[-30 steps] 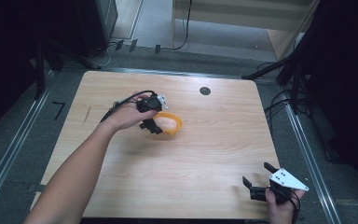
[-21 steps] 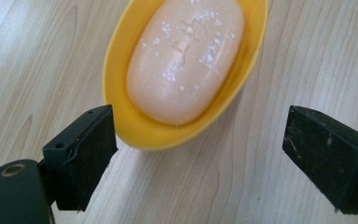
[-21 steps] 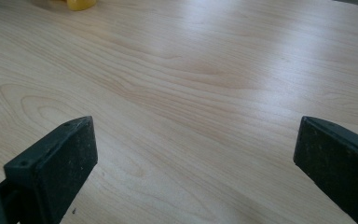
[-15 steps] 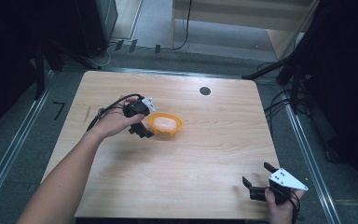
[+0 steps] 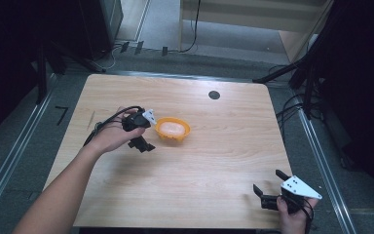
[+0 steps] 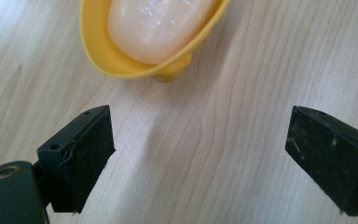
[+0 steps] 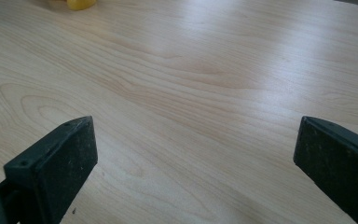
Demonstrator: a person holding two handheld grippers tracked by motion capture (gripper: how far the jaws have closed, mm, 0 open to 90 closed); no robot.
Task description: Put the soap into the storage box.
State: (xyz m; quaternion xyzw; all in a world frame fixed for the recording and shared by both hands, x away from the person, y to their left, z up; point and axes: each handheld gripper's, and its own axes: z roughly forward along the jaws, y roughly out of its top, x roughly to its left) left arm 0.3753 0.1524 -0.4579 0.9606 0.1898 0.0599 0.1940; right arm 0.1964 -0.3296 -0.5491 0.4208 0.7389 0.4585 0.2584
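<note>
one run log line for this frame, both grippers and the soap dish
left gripper: open, just short of yellow dish, not touching | pale soap: in dish | right gripper: open, near table front right corner

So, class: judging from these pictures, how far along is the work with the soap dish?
Done: the soap lies in the yellow dish, which stands on the table. In hand: the left tongs are open beside the dish, gripping nothing. The right tongs wait open at the near edge. What remains cannot be told.

One yellow dish (image 5: 173,129), one pale soap bar (image 6: 158,25), two grippers, one wooden table (image 5: 214,161).
</note>
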